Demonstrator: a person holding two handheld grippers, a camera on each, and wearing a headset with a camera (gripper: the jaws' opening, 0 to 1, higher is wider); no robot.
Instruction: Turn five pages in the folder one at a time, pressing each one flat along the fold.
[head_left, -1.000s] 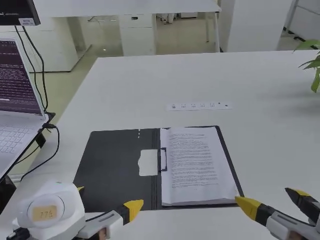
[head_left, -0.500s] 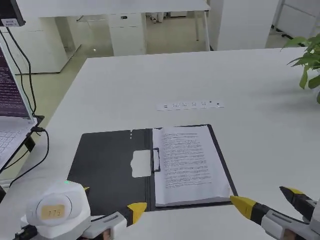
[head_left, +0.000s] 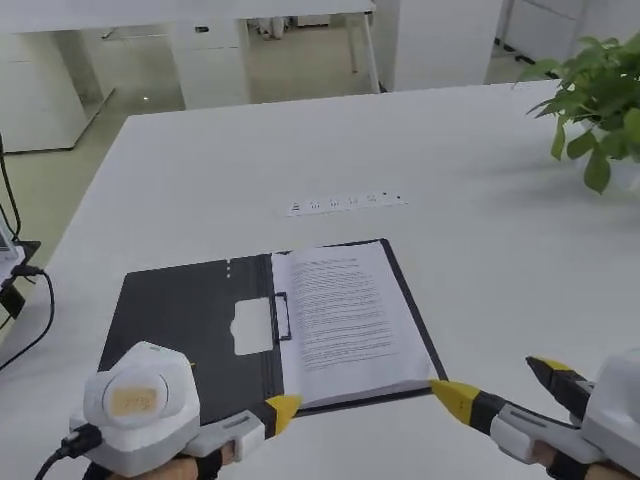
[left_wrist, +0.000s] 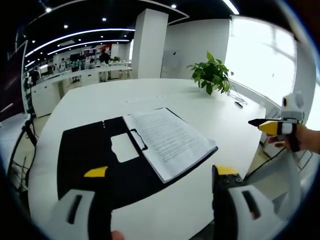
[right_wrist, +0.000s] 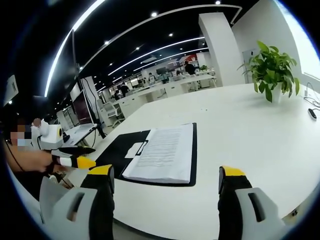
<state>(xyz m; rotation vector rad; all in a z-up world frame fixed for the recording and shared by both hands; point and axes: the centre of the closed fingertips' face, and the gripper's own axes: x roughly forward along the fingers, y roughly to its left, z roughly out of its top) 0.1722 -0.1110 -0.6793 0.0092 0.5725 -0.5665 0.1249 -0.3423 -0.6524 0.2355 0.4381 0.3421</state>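
Lying open, one folder (head_left: 190, 310) with one page stack (head_left: 345, 320) sits on the far side of two grippers, left gripper (left_wrist: 160, 171) and right gripper (right_wrist: 166, 170), jaws spread wide, holding nothing.

Black all over, that was the folder (head_left: 180, 310), with a pale white patch (head_left: 252, 328) on its left inside cover. On the right side, a white page (head_left: 345, 320) was striped with fine rows of dark print. The tabletop (head_left: 300, 130) was plain white, and the power strip (head_left: 345, 203) on the far side was white too. The left hand-held gripper (left_wrist: 160, 171) had a grey-white body and black fingers tipped in yellow. The right hand-held gripper (right_wrist: 167, 171) wore the same colours. Far right, the plant (head_left: 595, 100) was leafy green.
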